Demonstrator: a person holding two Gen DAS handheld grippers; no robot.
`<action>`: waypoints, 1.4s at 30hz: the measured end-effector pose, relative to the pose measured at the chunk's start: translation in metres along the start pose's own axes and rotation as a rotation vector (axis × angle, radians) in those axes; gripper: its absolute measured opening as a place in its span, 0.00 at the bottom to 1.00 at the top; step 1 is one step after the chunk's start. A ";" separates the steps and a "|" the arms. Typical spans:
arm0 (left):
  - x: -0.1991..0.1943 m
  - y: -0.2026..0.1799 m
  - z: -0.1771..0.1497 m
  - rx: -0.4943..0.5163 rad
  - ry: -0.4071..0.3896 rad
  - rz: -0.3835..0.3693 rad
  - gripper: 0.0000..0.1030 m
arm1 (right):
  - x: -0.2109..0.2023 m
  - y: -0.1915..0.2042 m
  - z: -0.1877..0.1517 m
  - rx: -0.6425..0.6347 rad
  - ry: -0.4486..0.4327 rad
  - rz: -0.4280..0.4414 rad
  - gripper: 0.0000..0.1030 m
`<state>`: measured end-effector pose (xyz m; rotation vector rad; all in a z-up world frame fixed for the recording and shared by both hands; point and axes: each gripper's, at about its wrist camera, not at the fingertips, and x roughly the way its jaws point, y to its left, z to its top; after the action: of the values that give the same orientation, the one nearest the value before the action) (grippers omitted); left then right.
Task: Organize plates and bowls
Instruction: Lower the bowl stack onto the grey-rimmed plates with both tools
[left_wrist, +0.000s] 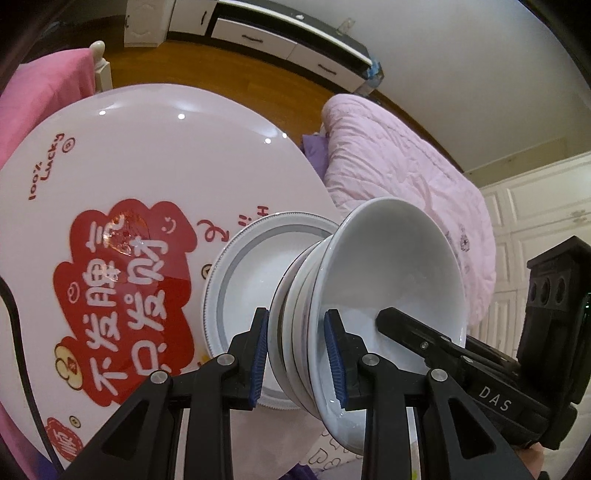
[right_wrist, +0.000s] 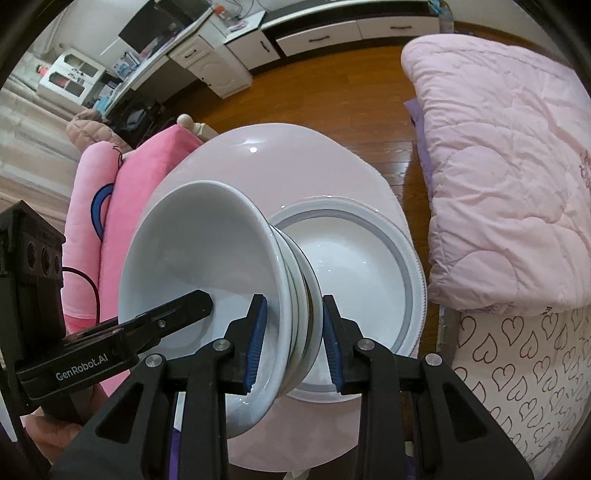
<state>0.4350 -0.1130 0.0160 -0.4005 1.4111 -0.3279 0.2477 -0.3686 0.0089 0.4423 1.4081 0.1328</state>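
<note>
Left wrist: both grippers (left_wrist: 298, 354) (right_wrist: 293, 345) clamp bowl stack (left_wrist: 369, 295).

Right tool (right_wrist: 293, 343) clamps the rims of stacked white ceramic bowls (right_wrist: 207, 258); left tool (right_wrist: 184, 308) reaches inside the top bowl; grey-rimmed white plate (right_wrist: 369, 266) rests on round pink worktop (right_wrist: 295, 170).
</note>
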 end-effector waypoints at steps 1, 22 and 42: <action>0.006 -0.003 0.001 -0.002 0.002 0.002 0.25 | 0.003 -0.002 0.001 0.002 0.005 0.000 0.29; 0.050 -0.007 0.003 -0.036 0.047 0.017 0.25 | 0.029 -0.022 0.008 0.026 0.067 -0.013 0.29; 0.053 -0.010 0.001 -0.030 0.054 0.035 0.36 | 0.031 -0.029 0.007 0.048 0.061 -0.037 0.33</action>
<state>0.4436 -0.1455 -0.0262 -0.3940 1.4756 -0.2909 0.2545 -0.3853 -0.0297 0.4548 1.4815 0.0833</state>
